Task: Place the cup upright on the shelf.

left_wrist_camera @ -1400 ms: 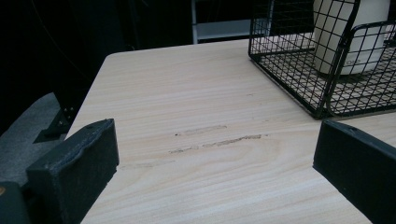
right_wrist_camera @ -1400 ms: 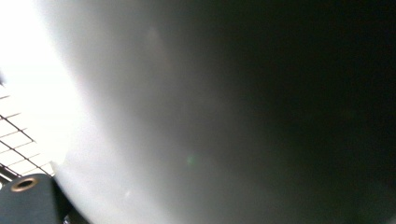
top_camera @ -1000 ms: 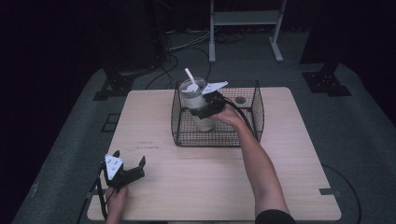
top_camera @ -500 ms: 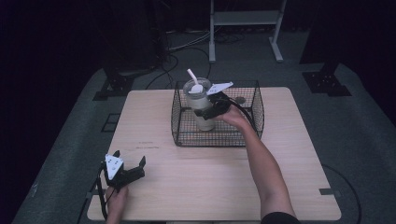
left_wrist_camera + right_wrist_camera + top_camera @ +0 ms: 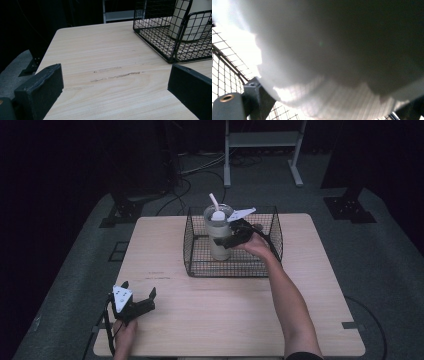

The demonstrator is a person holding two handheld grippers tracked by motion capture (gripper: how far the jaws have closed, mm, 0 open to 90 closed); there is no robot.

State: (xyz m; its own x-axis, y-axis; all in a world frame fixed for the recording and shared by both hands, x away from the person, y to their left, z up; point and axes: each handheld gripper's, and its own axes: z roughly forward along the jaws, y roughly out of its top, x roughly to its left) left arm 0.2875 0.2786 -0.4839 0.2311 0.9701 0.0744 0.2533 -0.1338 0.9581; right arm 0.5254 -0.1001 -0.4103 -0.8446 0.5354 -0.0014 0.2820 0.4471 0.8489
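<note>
A cream tumbler (image 5: 216,245) with a lid and a white straw stands upright inside a black wire basket (image 5: 232,270) at the table's far middle. My right gripper (image 5: 234,236) is shut on the tumbler's side from the right. In the right gripper view the tumbler's wall (image 5: 337,50) presses close between the two jaws, with basket mesh (image 5: 227,72) behind. My left gripper (image 5: 137,302) rests open near the front left corner. In the left gripper view, my left gripper (image 5: 115,82) holds nothing and looks toward the basket (image 5: 160,37) and the tumbler (image 5: 192,20).
The light wooden table (image 5: 225,320) has bare room in front of the basket and to its left. A scuff mark (image 5: 115,75) lies on the wood ahead of the left gripper. A metal stand (image 5: 262,140) and cables (image 5: 190,167) sit on the dark floor behind.
The tumbler and my right gripper have shifted slightly to the right inside the basket. The left gripper has stayed where it was.
</note>
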